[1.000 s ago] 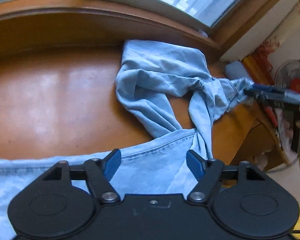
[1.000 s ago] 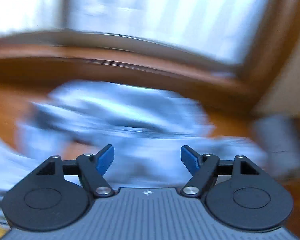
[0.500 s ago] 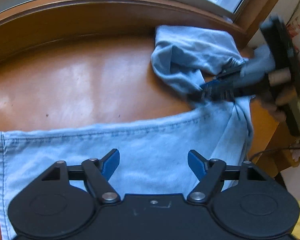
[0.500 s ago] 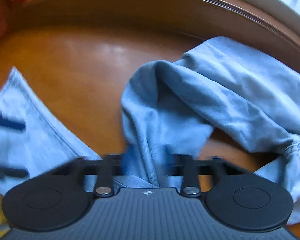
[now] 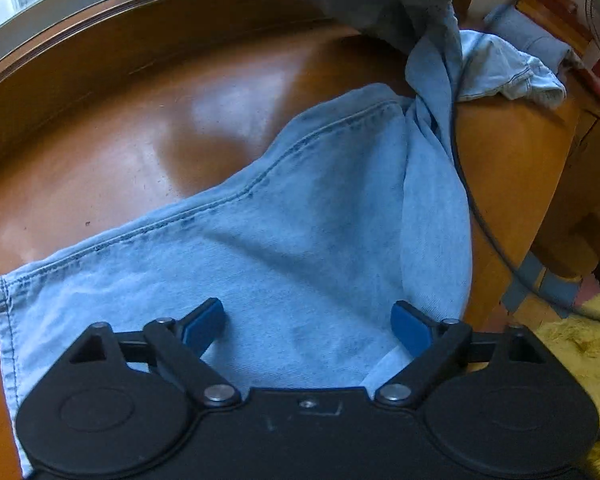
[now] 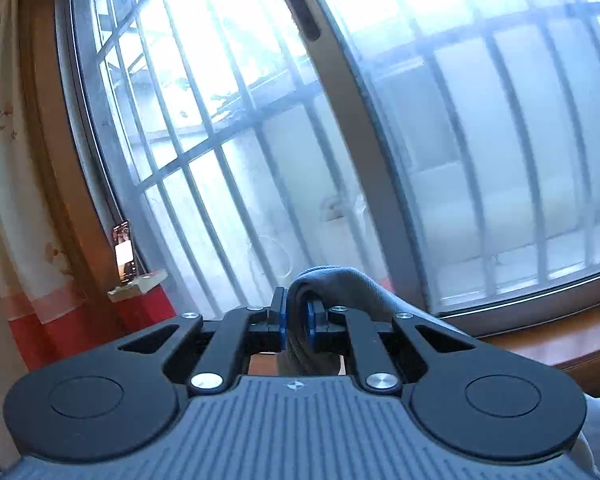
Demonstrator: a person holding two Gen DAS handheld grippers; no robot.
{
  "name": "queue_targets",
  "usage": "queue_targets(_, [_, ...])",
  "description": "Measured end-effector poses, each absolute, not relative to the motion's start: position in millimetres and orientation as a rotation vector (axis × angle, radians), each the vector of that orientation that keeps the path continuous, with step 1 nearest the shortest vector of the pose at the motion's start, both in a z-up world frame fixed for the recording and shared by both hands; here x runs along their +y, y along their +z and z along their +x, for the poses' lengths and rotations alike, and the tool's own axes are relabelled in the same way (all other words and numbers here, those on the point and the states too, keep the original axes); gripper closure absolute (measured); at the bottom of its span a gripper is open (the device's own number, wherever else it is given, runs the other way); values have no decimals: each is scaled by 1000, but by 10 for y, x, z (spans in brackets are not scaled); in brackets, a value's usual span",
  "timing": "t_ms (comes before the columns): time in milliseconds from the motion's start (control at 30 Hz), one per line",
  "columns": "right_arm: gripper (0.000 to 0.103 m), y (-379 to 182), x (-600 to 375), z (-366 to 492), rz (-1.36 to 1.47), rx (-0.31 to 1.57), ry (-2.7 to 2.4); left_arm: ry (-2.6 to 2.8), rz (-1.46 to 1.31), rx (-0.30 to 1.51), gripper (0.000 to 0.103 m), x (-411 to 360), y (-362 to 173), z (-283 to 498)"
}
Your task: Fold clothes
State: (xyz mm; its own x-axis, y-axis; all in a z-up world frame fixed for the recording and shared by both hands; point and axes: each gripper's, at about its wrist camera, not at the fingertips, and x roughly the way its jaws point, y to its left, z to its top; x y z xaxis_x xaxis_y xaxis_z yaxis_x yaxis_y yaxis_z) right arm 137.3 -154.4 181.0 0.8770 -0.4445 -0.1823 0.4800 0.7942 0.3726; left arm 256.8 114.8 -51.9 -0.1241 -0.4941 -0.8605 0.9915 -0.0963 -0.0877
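My R tongs (image 6: 296,322) are clamped tight on a bunched fold of the jeans (image 5: 300,232), pads pinching cloth w/ no gap, pointing roughly level at the barred window (image 6: 380,120). L tongs (image 5: 308,326) stand wide, jaws have just been opening further, nothing pinched; they hover tilted down over the flat leg w/ denim under and between the pads but not pressed.

Jeans' position: one leg lies flat on the wooden worktop (image 5: 120,140), long axis running from the hem (image 5: 4,300) at lower left up toward the twisted crotch area at upper right. From there the other part rises out of the top of the L view, dark and taut-looking, I judge to my R tongs.

Key relation: flat leg is straight below/ahead of L tongs, so L is nearer for pinning it; R carries the raised part, prob. to lay it along the same axis. Waistband end (image 5: 512,76) droops near the worktop's right edge.
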Motion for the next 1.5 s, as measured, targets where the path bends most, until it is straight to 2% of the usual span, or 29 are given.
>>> queue_targets(67, [87, 1652, -1525, 1585, 467, 172, -444, -1544, 768, 877, 13, 1156, -509, 2634])
queue_targets(133, [65, 1317, -1511, 1899, 500, 328, -381, -1537, 732, 901, 13, 1180, -493, 2726])
queue_targets(167, [47, 1133, -1441, 2036, 476, 416, -406, -1524, 715, 905, 13, 1198, -475, 2775])
queue_targets(233, [46, 805, -1260, 2243, 386, 573, -502, -1488, 686, 886, 13, 1269, -412, 2888])
queue_targets(333, [43, 594, -944, 2064, 211, 625, -570, -1395, 633, 849, 13, 1462, -307, 3179])
queue_targets(467, [26, 392, -586, 1513, 134, 642, -641, -1231, 617, 841, 13, 1663, -328, 3604])
queue_targets(567, [26, 192, -349, 1082, 131, 671, -733, -1145, 640, 847, 13, 1715, -392, 3823])
queue_targets(700, [26, -129, -57, 723, 288, 704, -920, -1133, 693, 857, 13, 1676, -426, 3957])
queue_targets(800, [26, -299, 90, 539, 425, 706, -991, -1122, 725, 862, 6, 1597, -476, 3995])
queue_targets(900, [26, -349, 161, 500, 553, 679, -976, -1110, 729, 853, 7, 1550, -463, 4098])
queue_targets(1067, [26, -479, 277, 722, 732, 602, -859, -1233, 739, 721, 10, 1754, -272, 4083])
queue_targets(1133, [26, -543, 297, 880, 725, 636, -852, -1348, 729, 695, 10, 1868, -162, 4014])
queue_targets(1167, [39, -555, 313, 954, 708, 642, -851, -1405, 738, 681, 10, 1924, -124, 3964])
queue_targets(1200, [68, -566, 328, 1029, 691, 648, -850, -1452, 748, 669, 10, 1975, -104, 3919])
queue_targets(1267, [88, -565, 349, 1144, 655, 644, -863, -1531, 760, 652, 10, 2052, -124, 3796])
queue_targets(1300, [93, -533, 379, 1160, 630, 616, -872, -1567, 764, 645, 10, 2082, -145, 3729])
queue_targets(1500, [94, -128, 325, 1223, 588, 402, -882, -1663, 808, 557, 10, 2042, -359, 3426])
